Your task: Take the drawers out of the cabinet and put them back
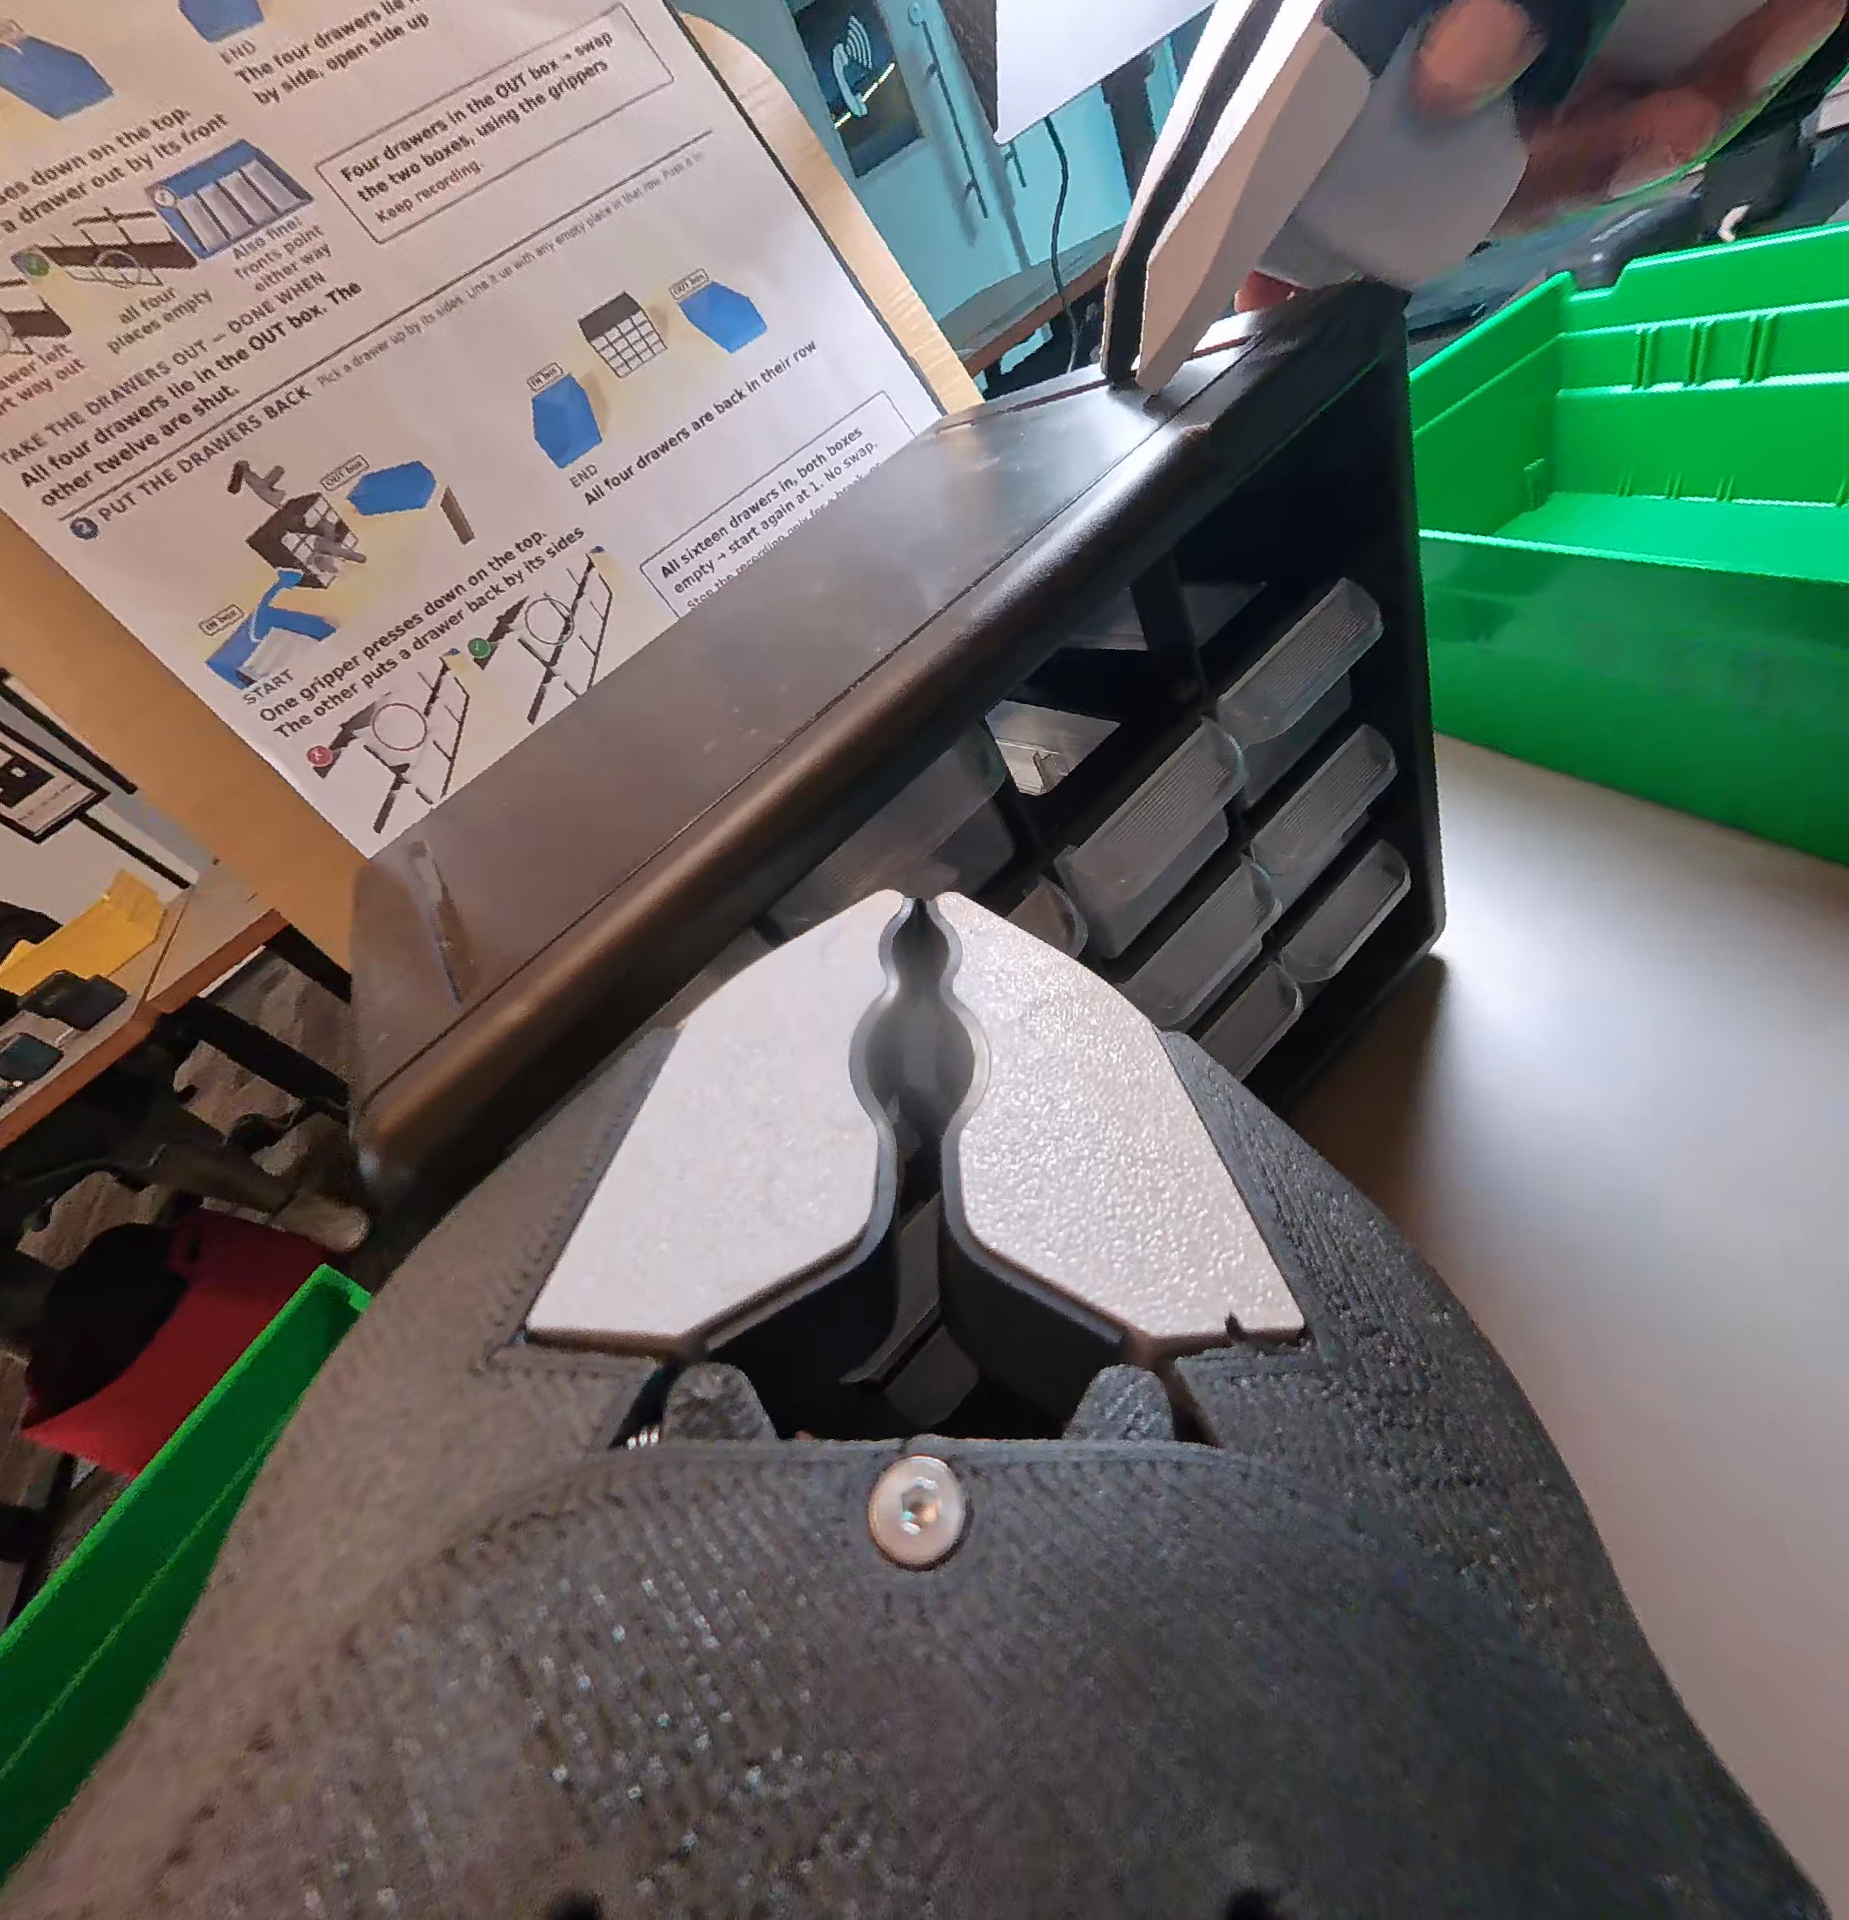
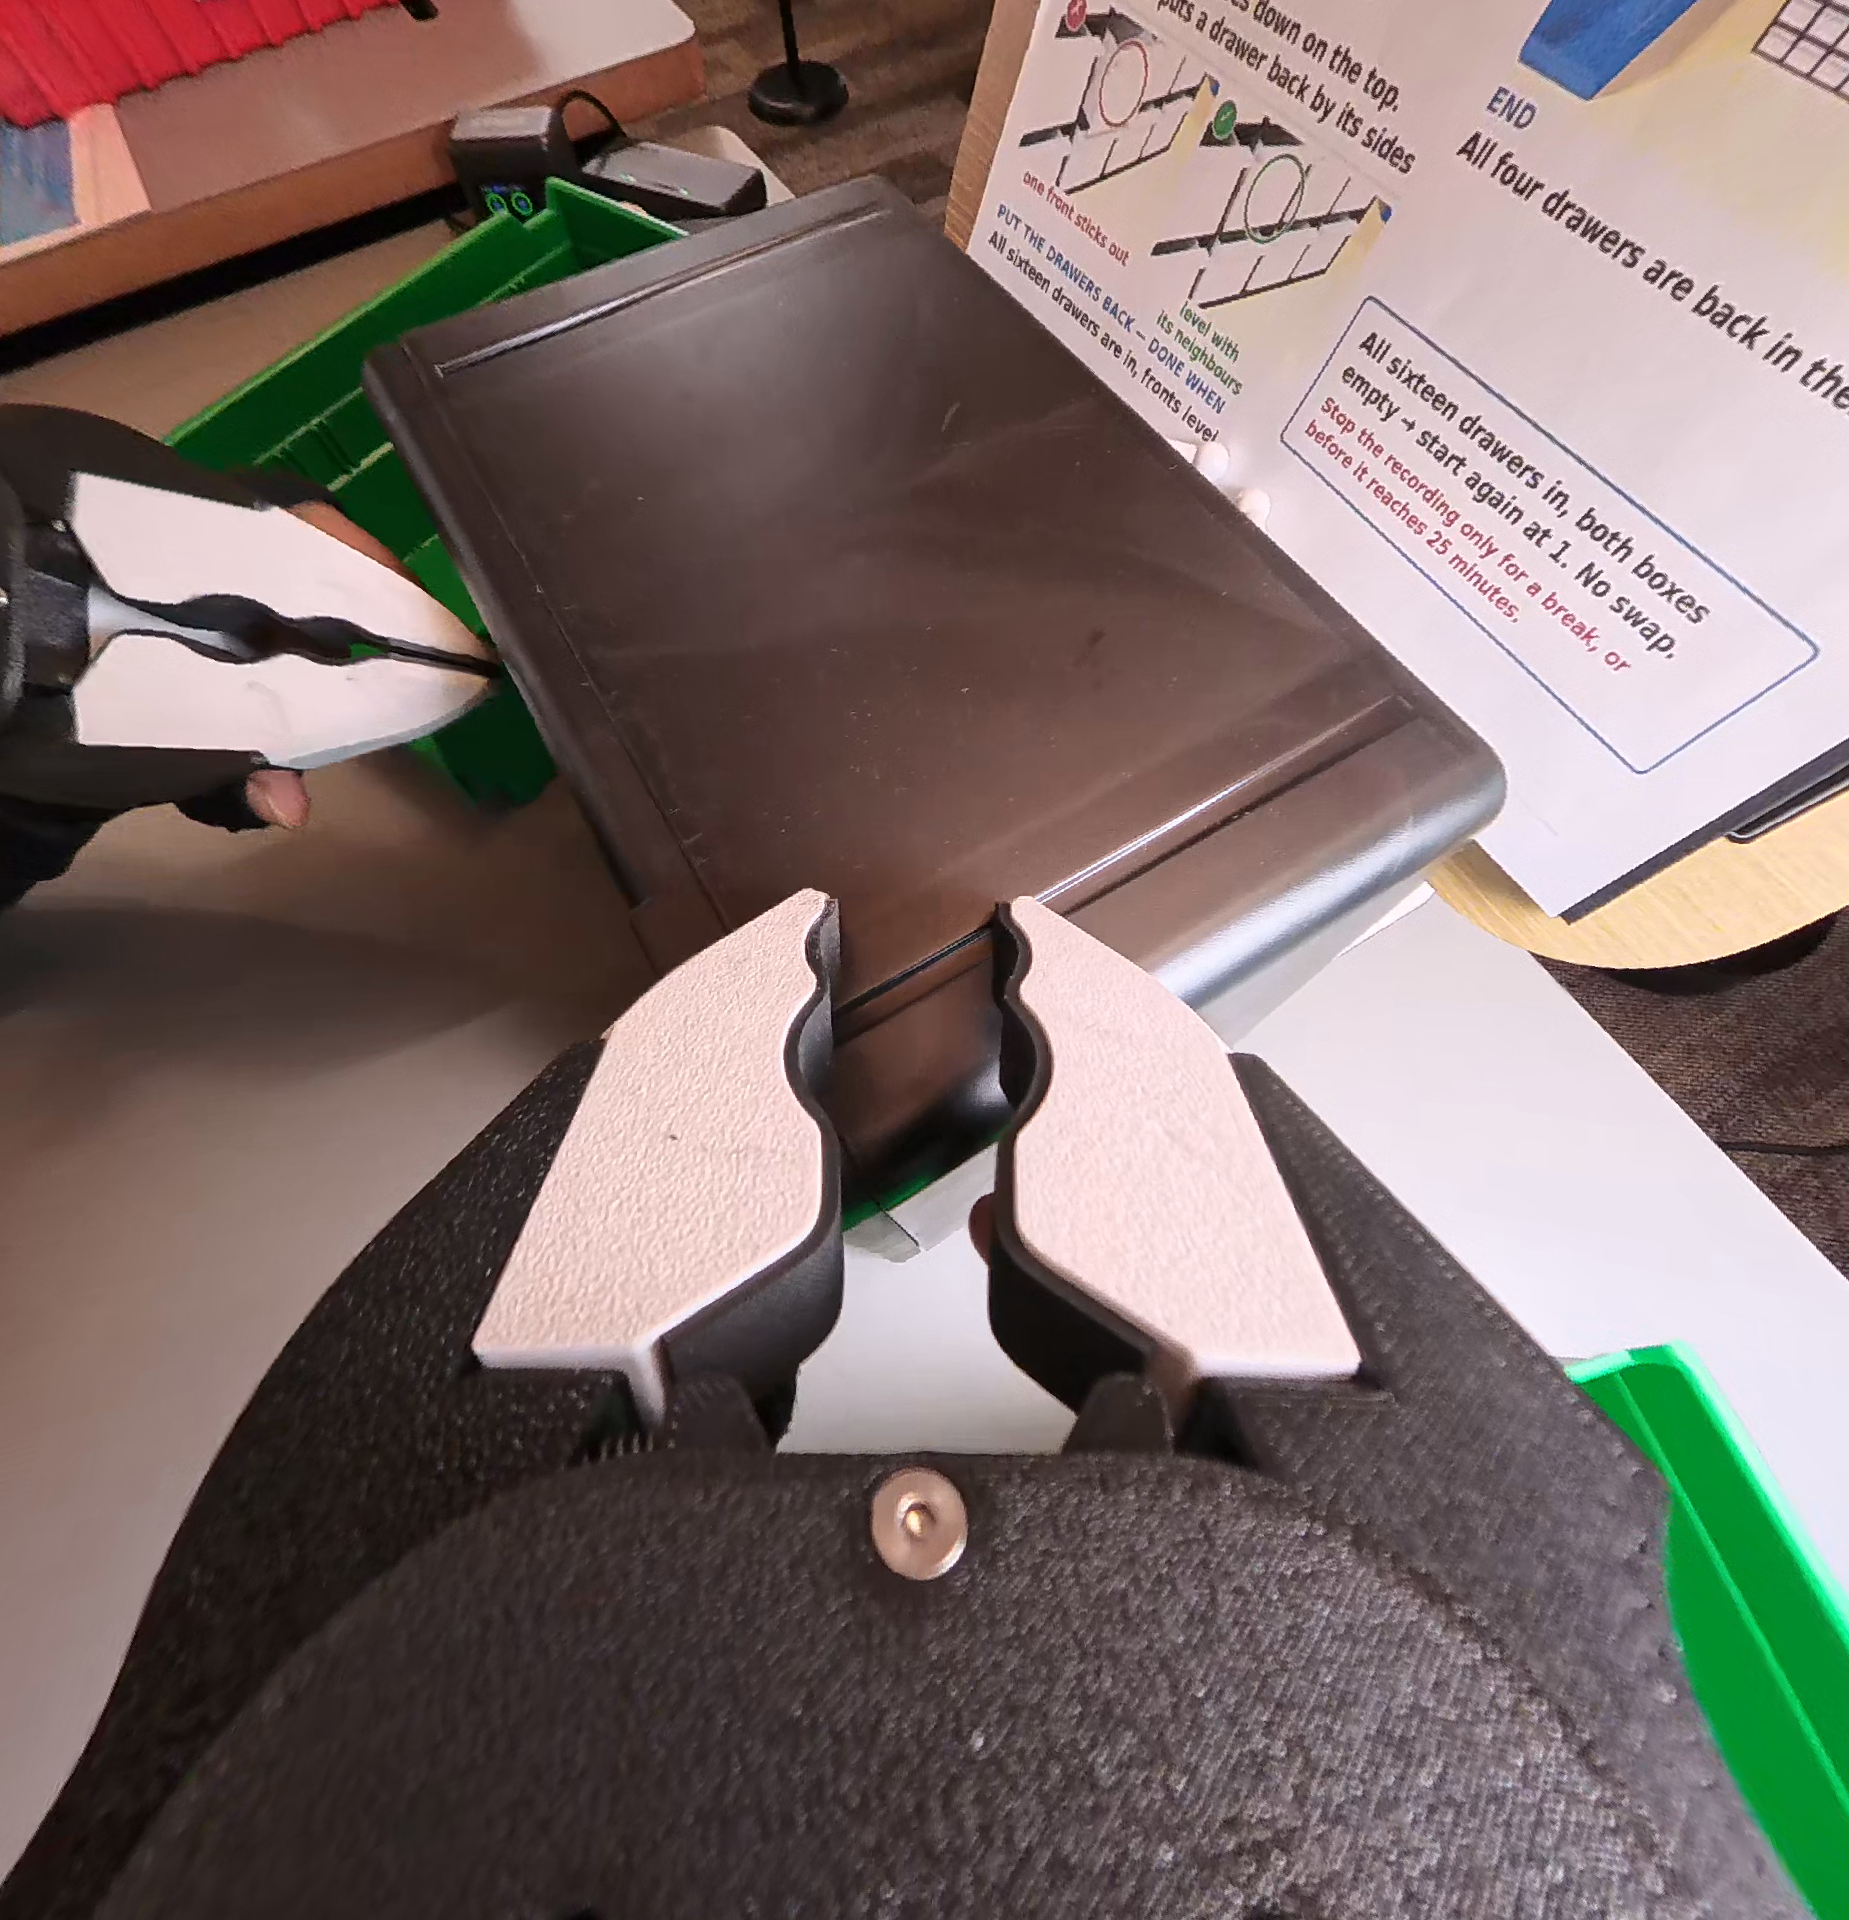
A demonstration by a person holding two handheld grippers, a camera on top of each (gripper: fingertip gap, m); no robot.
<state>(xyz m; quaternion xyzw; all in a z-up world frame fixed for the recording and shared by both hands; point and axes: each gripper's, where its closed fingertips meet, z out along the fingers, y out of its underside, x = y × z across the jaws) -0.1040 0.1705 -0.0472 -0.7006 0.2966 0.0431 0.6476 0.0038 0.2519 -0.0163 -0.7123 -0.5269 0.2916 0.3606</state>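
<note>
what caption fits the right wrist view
Open right gripper rests on the black drawer cabinet top; shut left gripper reaches its front.

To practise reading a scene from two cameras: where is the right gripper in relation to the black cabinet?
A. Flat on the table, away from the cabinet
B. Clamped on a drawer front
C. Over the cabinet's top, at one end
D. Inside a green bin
C: the right gripper sits with its jaws apart over the end of the cabinet top, and the left wrist view shows its fingertips at that top.
</note>
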